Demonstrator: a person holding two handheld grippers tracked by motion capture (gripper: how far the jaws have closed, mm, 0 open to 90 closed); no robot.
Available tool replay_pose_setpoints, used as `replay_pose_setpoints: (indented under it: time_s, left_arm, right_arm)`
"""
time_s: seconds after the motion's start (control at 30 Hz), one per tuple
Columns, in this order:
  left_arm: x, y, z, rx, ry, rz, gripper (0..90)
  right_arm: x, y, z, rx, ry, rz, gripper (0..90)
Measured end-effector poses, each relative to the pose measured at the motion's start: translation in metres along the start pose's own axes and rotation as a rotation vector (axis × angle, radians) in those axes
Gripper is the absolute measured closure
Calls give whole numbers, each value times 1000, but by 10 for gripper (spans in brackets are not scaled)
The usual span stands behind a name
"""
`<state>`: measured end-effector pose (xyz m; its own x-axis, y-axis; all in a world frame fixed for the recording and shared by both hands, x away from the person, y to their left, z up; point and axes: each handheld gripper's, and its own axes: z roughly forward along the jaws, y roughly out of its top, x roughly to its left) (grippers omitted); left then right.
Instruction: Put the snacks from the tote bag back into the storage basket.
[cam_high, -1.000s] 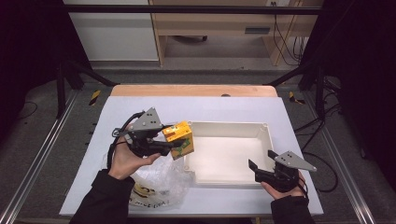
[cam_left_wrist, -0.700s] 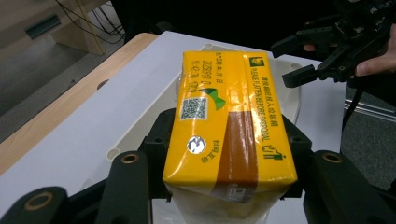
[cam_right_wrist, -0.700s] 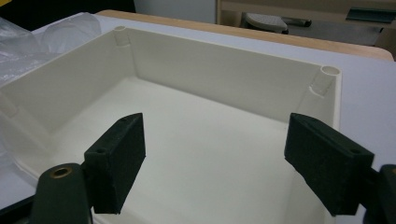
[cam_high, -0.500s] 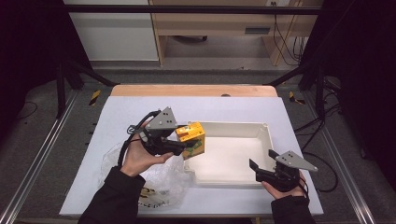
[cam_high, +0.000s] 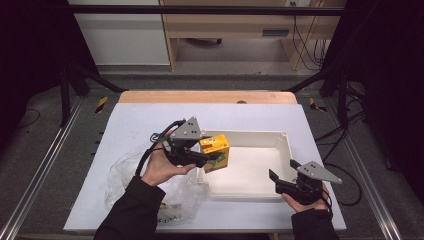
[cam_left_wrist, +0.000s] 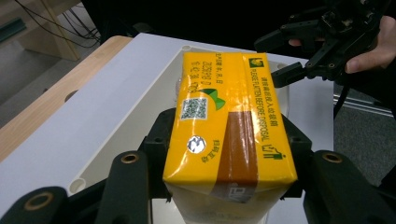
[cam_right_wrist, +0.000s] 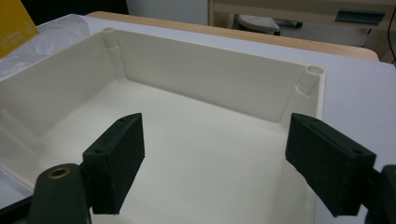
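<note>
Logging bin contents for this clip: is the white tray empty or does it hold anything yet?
Empty: the white tray shows a bare floor; the yellow carton sits clamped in the left gripper at its left rim.

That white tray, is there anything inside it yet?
The white tray looks empty inside. The yellow carton, held by the left gripper, hangs over its left edge, hiding a little of the floor there.

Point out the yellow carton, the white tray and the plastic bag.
yellow carton (cam_left_wrist: 224, 116), left gripper view, on its printed top face.
white tray (cam_right_wrist: 210, 60), right gripper view, on its far inner wall.
plastic bag (cam_high: 122, 175), high view, on its crumpled clear film left of the forearm.
</note>
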<state>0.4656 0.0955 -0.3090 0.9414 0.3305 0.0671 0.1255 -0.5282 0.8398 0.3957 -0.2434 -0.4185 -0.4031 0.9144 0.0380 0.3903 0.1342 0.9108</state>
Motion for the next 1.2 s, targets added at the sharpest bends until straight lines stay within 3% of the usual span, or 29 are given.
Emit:
replay_pose_setpoints:
  time_s: [0.57, 1.2]
  left_arm:
    - [5, -14, 35, 27, -73, 25, 506]
    - [4, -35, 55, 42, -159, 59, 506]
  right_arm:
    - [0, -1, 1, 1, 2, -3, 199]
    - [0, -1, 1, 2, 2, -7, 196]
